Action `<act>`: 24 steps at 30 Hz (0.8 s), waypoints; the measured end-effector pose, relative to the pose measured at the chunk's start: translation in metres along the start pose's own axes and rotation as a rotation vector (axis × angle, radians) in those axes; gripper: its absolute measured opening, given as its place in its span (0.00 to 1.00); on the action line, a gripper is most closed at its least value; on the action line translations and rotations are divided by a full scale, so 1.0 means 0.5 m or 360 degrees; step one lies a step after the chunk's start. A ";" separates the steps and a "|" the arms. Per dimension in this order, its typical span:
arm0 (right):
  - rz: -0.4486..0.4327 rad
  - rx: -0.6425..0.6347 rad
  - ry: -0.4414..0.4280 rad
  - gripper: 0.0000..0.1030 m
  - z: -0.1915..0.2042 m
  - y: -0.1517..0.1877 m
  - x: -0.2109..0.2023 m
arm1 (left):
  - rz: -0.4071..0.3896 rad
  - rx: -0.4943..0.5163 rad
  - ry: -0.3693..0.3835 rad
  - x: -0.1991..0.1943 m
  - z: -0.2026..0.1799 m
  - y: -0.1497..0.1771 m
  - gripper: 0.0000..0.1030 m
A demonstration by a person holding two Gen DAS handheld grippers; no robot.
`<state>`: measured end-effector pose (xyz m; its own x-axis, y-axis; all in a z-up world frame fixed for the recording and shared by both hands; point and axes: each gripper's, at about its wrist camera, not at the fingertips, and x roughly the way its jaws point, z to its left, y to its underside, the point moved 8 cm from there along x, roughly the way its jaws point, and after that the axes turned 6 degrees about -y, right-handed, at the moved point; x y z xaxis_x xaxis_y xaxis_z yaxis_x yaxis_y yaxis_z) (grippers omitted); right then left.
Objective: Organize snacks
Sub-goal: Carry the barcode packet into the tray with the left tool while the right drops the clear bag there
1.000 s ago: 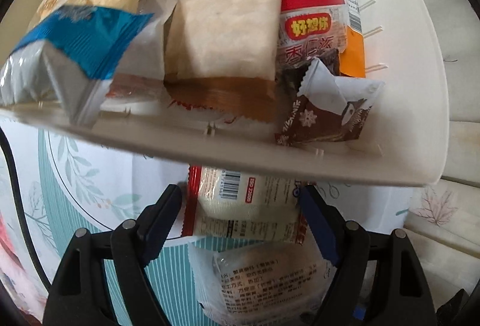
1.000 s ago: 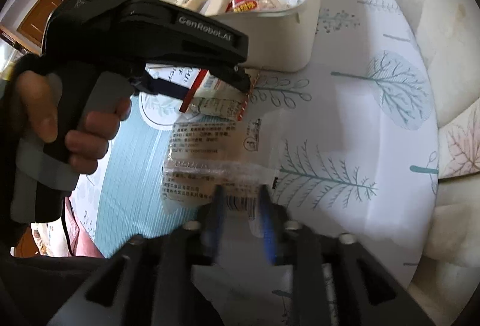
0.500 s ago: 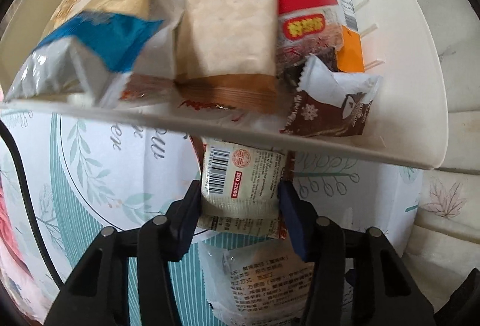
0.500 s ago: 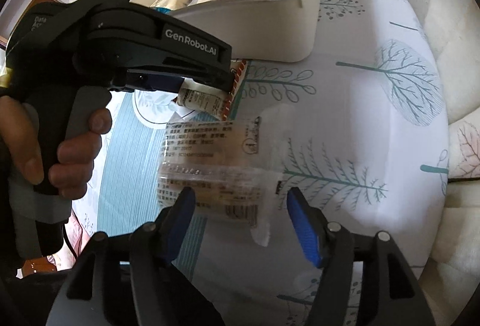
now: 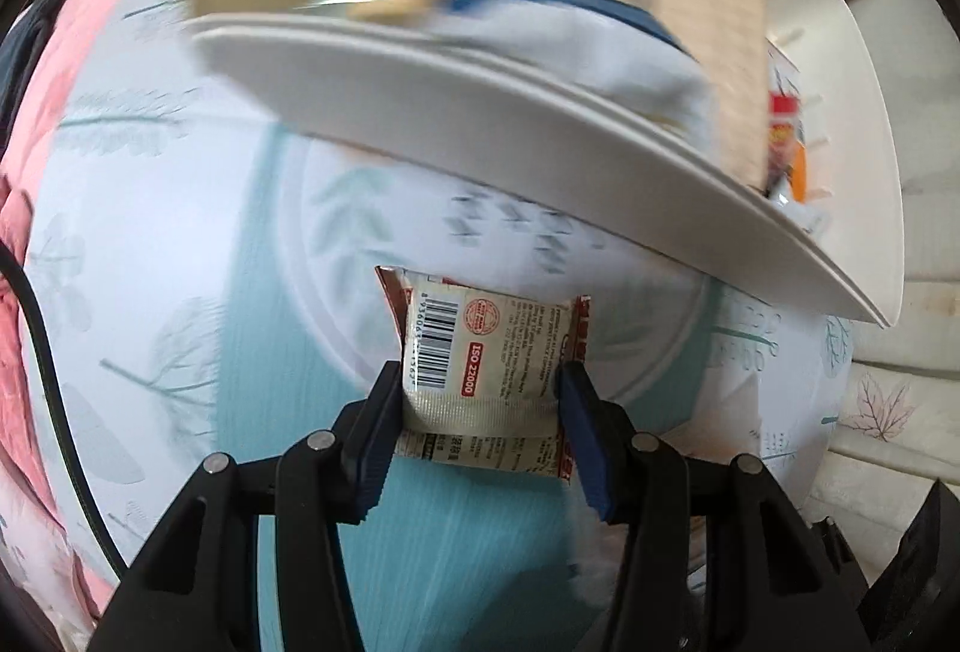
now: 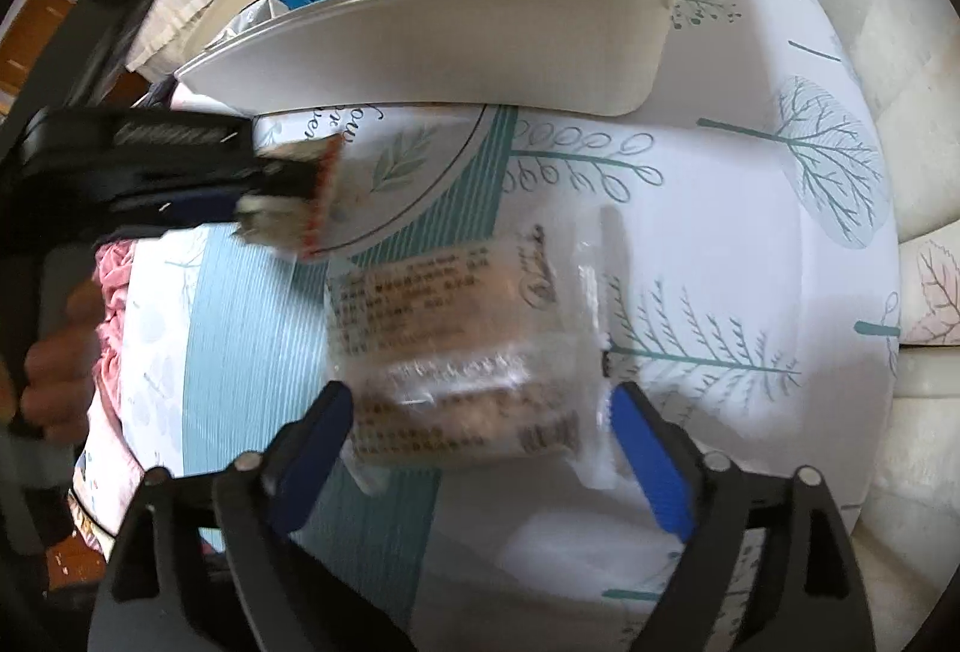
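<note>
Packet (image 5: 480,358) marked "ISO 22000", barcode, left gripper (image 5: 480,400) clamped

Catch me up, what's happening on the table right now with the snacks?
A person is sorting snack packets into the white bin, holding a gripper in each hand. The left gripper is shut on a small red-edged packet and holds it near the bin. The right gripper is opening around a clear-wrapped packet that lies on the patterned tablecloth; its pads are not pressing on it. The bin already holds several snacks.
</note>
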<state>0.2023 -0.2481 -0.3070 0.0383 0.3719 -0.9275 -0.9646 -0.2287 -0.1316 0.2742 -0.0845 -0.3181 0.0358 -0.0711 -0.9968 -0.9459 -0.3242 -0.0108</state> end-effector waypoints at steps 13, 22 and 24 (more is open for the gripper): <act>0.0098 0.0236 0.0371 1.00 0.063 -0.049 0.093 | 0.0002 -0.0057 0.0060 -0.027 0.200 0.008 0.49; 0.0092 0.0337 0.0515 0.88 0.127 -0.080 0.124 | 0.0016 0.0134 0.0055 -0.102 0.255 -0.006 0.49; 0.0095 0.0392 0.0507 0.84 0.134 -0.087 0.124 | 0.0021 0.0182 0.0049 -0.102 0.246 -0.006 0.49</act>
<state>0.2291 -0.1548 -0.3355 0.0220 0.0582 -0.9981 -0.9997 -0.0049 -0.0223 0.2358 0.0362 -0.2769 0.0311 -0.1041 -0.9941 -0.9770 -0.2133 -0.0083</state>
